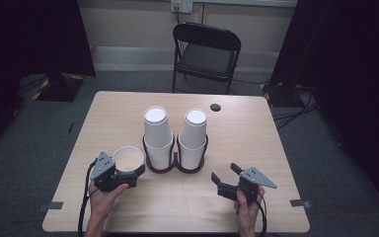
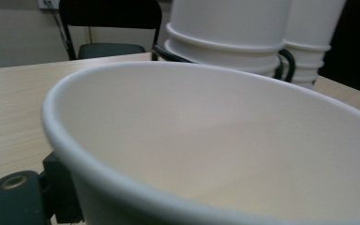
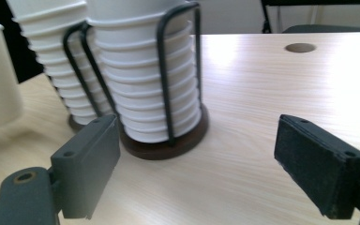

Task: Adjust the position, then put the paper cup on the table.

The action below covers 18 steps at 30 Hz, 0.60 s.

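A single white paper cup stands mouth up between the jaws of my left gripper, which is shut on it at the table's front left. In the left gripper view the cup's open mouth looms close, with one black finger against its side. Just right of the cup, two stacks of upside-down white cups sit in a black wire holder. My right gripper is open at the front right, its jaws wide apart and pointed at the nearer stack. Nothing is between them.
The wooden table has a round cable hole near its far edge. A black folding chair stands beyond it. Bare tabletop lies right of the holder and along the front edge.
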### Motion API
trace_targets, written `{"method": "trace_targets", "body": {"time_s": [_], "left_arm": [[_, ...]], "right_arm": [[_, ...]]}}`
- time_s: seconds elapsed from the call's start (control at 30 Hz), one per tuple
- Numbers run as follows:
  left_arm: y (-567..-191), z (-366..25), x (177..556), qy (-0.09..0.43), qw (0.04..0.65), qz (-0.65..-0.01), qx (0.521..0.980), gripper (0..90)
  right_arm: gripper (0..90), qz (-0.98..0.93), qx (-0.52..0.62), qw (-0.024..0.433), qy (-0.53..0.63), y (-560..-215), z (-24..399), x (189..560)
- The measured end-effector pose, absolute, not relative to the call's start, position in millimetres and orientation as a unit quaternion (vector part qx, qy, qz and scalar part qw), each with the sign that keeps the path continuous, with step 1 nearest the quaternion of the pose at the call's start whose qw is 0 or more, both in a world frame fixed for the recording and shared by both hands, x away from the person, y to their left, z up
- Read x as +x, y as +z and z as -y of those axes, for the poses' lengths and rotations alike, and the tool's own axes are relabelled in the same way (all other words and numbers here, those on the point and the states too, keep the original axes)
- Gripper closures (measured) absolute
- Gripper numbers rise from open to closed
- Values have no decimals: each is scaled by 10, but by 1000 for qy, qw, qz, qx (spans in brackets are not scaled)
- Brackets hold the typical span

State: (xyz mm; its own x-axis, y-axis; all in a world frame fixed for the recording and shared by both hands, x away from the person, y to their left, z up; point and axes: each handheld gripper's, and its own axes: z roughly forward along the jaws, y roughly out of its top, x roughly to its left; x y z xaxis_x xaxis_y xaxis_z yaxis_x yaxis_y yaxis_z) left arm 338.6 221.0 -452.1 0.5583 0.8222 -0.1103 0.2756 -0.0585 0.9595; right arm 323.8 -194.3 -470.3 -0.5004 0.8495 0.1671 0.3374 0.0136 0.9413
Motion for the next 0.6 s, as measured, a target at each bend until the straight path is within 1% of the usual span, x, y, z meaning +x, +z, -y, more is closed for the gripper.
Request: {"method": "trace_targets", "body": {"time_s": [0.1, 0.2, 0.27, 0.53, 0.6], "left_arm": [[-4502, -2275, 3418, 253, 555, -406, 680, 104], [-4475, -2335, 3438, 262, 555, -409, 676, 104], [-4463, -2366, 3478, 270, 549, -421, 669, 104], [-4532, -2489, 3731, 269, 568, -436, 644, 102], [-4559, -2500, 3800, 272, 563, -436, 647, 101]], "right_arm": [[139, -669, 447, 256, 536, -4750, 1972, 3234], [139, -668, 449, 255, 536, -4801, 1988, 3235], [138, -669, 450, 253, 535, -4841, 1991, 3246], [138, -664, 454, 259, 535, -4944, 1993, 3228], [138, -660, 451, 263, 540, -4944, 1995, 3218]]}}
